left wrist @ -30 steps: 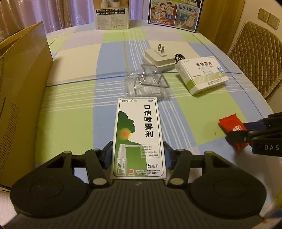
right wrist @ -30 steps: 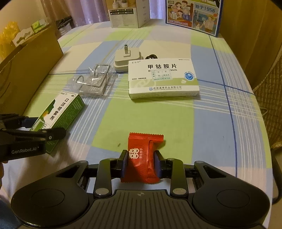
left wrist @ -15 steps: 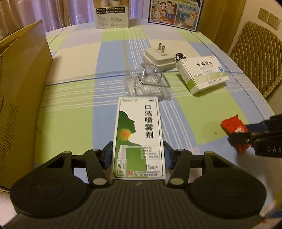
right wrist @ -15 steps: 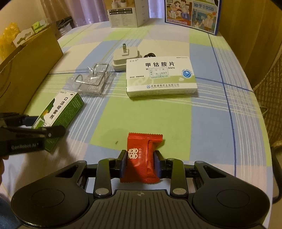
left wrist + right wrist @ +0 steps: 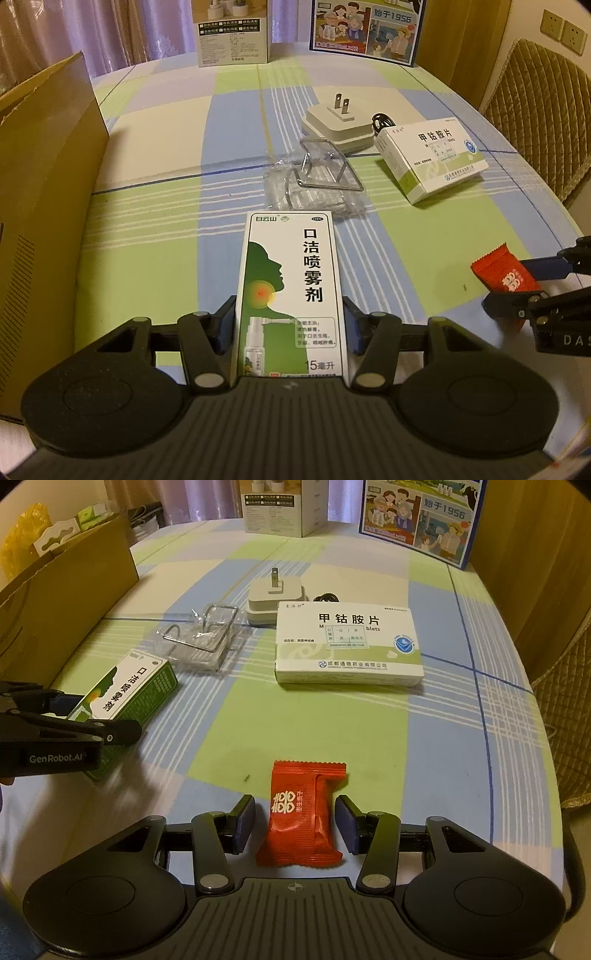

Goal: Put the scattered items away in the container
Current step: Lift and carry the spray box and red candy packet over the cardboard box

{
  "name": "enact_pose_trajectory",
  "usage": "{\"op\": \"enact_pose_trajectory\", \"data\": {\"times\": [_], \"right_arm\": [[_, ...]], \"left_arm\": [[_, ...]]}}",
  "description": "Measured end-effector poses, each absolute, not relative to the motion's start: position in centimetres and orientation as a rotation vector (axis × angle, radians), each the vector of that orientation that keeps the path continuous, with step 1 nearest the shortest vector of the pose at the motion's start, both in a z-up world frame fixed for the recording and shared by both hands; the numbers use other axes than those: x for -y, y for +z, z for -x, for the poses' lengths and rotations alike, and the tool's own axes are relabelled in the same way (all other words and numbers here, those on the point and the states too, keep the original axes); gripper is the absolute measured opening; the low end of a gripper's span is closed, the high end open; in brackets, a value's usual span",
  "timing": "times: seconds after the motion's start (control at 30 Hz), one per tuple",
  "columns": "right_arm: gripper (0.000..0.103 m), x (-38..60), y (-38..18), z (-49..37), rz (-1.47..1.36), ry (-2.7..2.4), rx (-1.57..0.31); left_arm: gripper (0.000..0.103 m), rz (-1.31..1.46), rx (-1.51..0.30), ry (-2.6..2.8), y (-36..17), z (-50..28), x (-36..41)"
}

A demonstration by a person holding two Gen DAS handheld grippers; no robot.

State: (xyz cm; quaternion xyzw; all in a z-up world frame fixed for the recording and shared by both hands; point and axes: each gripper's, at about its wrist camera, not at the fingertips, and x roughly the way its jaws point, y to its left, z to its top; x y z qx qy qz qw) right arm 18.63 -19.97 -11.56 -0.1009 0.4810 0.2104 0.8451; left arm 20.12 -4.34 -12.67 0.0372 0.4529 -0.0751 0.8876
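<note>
My left gripper (image 5: 290,323) is shut on the near end of a green and white spray box (image 5: 291,266), which lies flat on the checked tablecloth. The right wrist view shows that box (image 5: 140,690) at the left, in the left gripper (image 5: 92,716). My right gripper (image 5: 295,821) has its jaws opening. A red candy packet (image 5: 303,812) lies between the pads with a gap on each side. The left wrist view has the packet (image 5: 498,273) at the right edge. A cardboard box (image 5: 44,221) (image 5: 66,590) stands along the left.
Further back lie a clear bag with a metal clip (image 5: 317,181), a white charger plug (image 5: 336,125) and a white tablet box (image 5: 347,646). Two printed cartons (image 5: 232,33) (image 5: 365,29) stand at the far edge. A quilted chair (image 5: 535,103) is at the right.
The right gripper's pads have parted from the red packet, which now lies loose between them. The left gripper and its spray box have not moved.
</note>
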Motion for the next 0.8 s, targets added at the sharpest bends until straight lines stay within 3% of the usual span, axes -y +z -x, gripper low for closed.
{"op": "enact_pose_trajectory", "data": {"times": [0.13, 0.17, 0.2, 0.8], "right_arm": [[0.044, 20.0, -11.5, -18.7, 0.213, 0.442, -1.016], [0.033, 20.0, -11.5, -18.6, 0.222, 0.436, -1.012], [0.029, 20.1, -11.5, -18.6, 0.224, 0.437, -1.005], [0.028, 20.9, -8.3, -18.2, 0.211, 0.421, -0.955]], "left_arm": [[0.051, -0.083, -0.941, -0.152, -12.6, -19.9, 4.4], [0.051, -0.079, -0.94, -0.153, -12.5, -19.8, 4.4], [0.051, -0.076, -0.937, -0.154, -12.3, -19.8, 4.4], [0.051, -0.054, -0.877, -0.199, -9.6, -18.9, 4.9]]}}
